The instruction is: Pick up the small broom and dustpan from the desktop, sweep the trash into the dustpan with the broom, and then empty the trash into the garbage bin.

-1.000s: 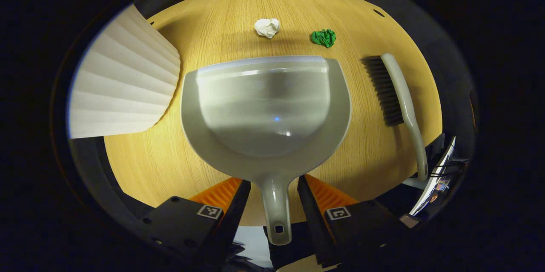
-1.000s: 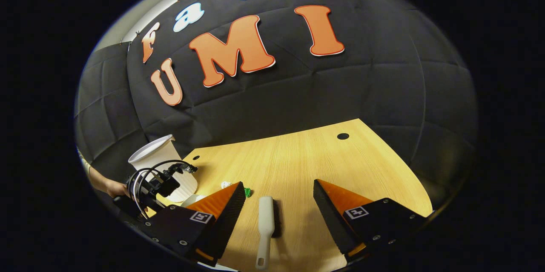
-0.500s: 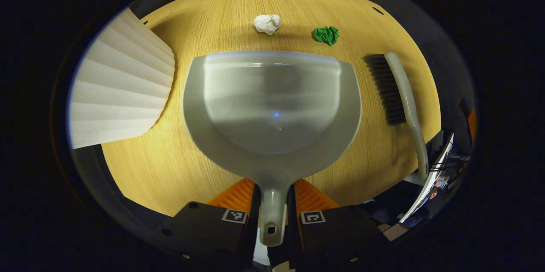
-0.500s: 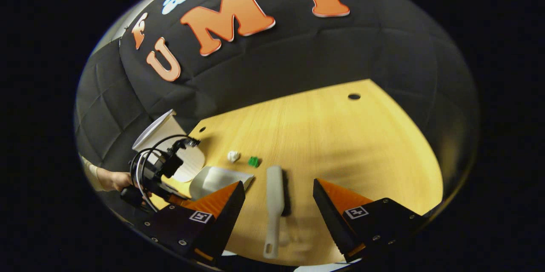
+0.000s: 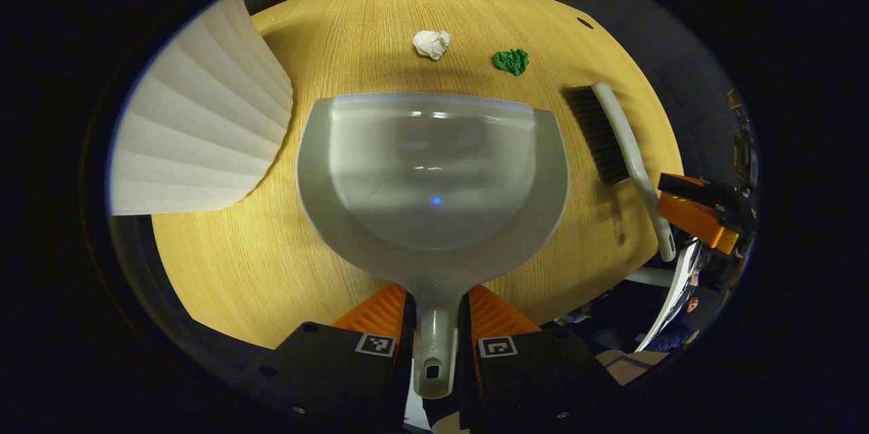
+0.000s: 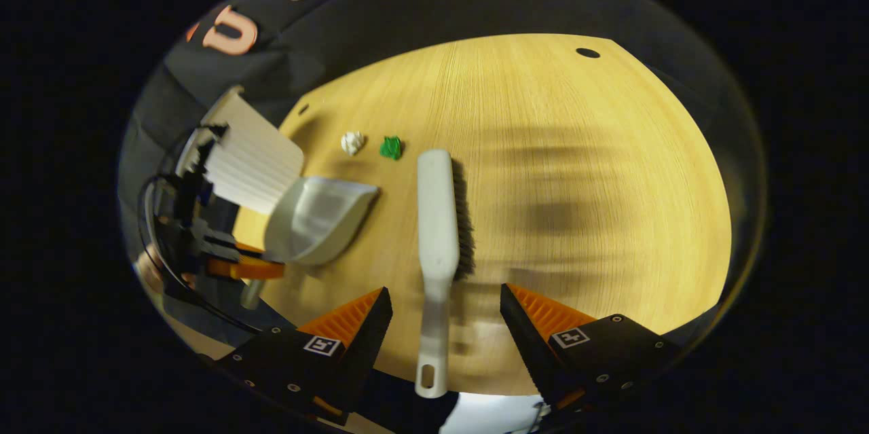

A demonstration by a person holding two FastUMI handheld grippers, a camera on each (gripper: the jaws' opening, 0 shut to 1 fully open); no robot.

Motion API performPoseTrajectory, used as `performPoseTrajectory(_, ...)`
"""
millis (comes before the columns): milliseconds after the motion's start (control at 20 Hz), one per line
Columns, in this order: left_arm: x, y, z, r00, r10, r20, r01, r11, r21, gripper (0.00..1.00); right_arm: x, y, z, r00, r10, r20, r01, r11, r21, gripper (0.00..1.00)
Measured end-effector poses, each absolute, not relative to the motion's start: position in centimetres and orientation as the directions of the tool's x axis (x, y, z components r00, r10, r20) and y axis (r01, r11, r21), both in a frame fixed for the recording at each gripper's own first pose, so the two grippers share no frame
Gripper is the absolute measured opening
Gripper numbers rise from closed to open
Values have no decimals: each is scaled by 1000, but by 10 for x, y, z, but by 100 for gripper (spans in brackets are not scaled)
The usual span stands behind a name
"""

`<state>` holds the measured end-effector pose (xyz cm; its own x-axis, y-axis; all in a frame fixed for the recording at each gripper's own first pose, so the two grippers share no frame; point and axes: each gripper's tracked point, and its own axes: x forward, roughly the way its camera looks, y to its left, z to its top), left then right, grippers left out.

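Observation:
A grey dustpan [image 5: 434, 176] lies flat on the wooden desk, mouth facing away. My left gripper [image 5: 434, 312] is shut on its handle. Beyond the mouth lie a white paper ball [image 5: 432, 43] and a green paper ball [image 5: 510, 60]. The small broom [image 5: 624, 142] lies to the right, bristles facing the pan. In the right gripper view the broom [image 6: 438, 217] lies lengthwise, its handle end between the fingers of my open right gripper [image 6: 445, 312], untouched. The dustpan [image 6: 316, 217], white ball [image 6: 352, 142] and green ball [image 6: 390, 147] sit to its left.
A white ribbed garbage bin [image 5: 197, 128] stands at the desk's left, close to the dustpan, also the bin [image 6: 248, 159] in the right gripper view. The desk [image 6: 577, 169] has open wood to the right of the broom. A cable hole [image 6: 587, 52] marks the far corner.
My left gripper closed on the dustpan handle and has held it since. My right gripper tilted down and came in over the broom's handle, still open.

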<state>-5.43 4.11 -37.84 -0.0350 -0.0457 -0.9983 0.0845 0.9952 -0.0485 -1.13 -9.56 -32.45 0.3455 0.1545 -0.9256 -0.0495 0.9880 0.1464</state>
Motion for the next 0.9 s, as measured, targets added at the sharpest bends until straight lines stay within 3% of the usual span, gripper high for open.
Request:
performPoseTrajectory(300,-55,45,-379,-26,-92,-995,101,990,-94,30,1,-85,-343,269,108,-957,-91,992,87,97)
performPoseTrajectory(550,-57,52,-373,-23,-100,-995,118,988,-102,30,-6,-84,-354,213,79,-974,-90,994,61,92)
performPoseTrajectory(750,-56,55,-375,-22,-101,-995,125,987,-103,30,-7,-88,-362,180,41,-983,-88,996,26,61)
performPoseTrajectory(800,-54,55,-373,-21,-102,-995,127,986,-104,30,-8,-91,-364,171,30,-985,-87,996,15,44)
performPoseTrajectory(850,-54,55,-374,-21,-101,-995,131,986,-103,29,-7,-94,-361,165,20,-986,-86,996,6,43)
performPoseTrajectory(900,-54,56,-375,-19,-99,-995,134,986,-101,30,-7,-94,-364,155,21,-988,-98,995,6,24)
